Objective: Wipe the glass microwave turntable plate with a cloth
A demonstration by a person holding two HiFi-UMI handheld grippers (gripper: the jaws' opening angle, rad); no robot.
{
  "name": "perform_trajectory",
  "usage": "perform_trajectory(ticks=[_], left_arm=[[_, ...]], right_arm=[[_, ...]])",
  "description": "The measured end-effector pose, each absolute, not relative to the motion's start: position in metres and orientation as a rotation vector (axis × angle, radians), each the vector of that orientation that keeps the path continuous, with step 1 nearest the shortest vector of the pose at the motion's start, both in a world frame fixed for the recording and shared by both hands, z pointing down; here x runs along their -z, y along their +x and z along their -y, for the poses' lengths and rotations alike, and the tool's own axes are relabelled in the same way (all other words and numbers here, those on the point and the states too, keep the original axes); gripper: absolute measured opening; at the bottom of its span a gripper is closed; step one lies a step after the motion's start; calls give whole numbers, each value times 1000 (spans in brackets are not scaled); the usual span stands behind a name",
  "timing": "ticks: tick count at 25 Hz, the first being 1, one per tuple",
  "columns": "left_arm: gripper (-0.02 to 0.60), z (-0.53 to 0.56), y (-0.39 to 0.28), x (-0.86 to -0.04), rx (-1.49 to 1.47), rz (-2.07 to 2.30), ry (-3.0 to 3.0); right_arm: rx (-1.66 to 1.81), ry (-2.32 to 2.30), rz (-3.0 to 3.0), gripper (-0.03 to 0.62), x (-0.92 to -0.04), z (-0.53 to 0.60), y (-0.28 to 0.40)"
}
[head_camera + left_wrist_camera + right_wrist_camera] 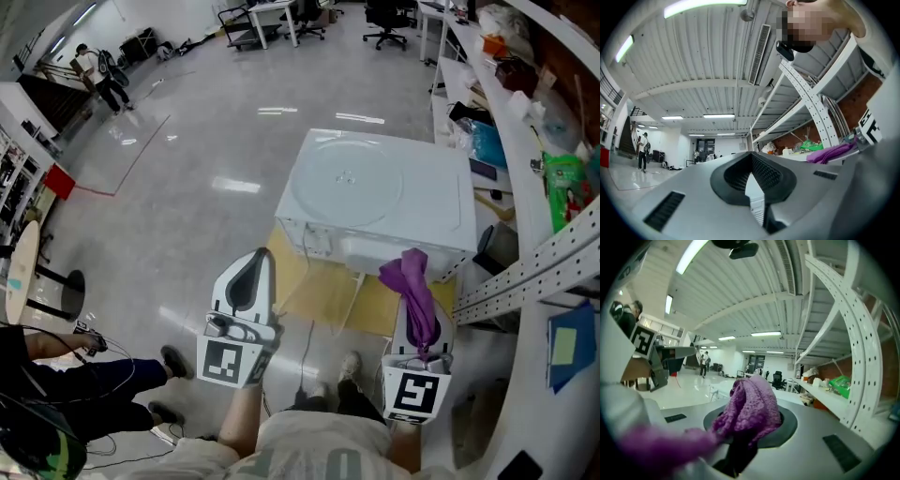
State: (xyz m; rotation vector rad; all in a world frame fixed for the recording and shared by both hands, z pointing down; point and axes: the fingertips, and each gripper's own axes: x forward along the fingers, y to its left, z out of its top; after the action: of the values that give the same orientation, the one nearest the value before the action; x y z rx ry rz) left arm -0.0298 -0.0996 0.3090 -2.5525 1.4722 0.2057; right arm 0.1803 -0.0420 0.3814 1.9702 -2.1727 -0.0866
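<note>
Head view: right gripper (419, 323) pinches purple cloth (410, 272); left gripper (258, 264) pressed together, empty; glass plate (345, 180) lies centred on microwave (441, 202) top.

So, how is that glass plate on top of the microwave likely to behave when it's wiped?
The glass plate lies flat and apparently loose on the microwave top, so it may well slide or turn under a wipe. It looks smooth and clear, so probably slippery, rigid and breakable if pushed off the edge.
</note>
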Motion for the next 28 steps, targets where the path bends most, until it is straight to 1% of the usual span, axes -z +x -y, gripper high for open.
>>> perform_trajectory(ticks=[4, 9, 12, 17, 24, 28], left_arm=[[3, 53, -59, -303, -297, -1465, -2542], [2, -13, -107, -298, -376, -1462, -2537], [3, -44, -117, -290, -382, -1457, -2544], [2, -88, -112, -275, -404, -1413, -2563], [2, -152, -81, -265, -441, -1376, -2540], [3, -194, -61, -273, -386, -1356, -2536]], right_arm=[[145, 1995, 2118, 58, -370, 2, 160], [265, 1966, 2167, 58, -338, -56, 107], [275, 1948, 2239, 58, -320, -86, 84], [199, 1894, 2379, 58, -304, -133, 63], [159, 1883, 2451, 58, -292, -188, 85], [148, 1928, 2489, 58, -295, -235, 100]])
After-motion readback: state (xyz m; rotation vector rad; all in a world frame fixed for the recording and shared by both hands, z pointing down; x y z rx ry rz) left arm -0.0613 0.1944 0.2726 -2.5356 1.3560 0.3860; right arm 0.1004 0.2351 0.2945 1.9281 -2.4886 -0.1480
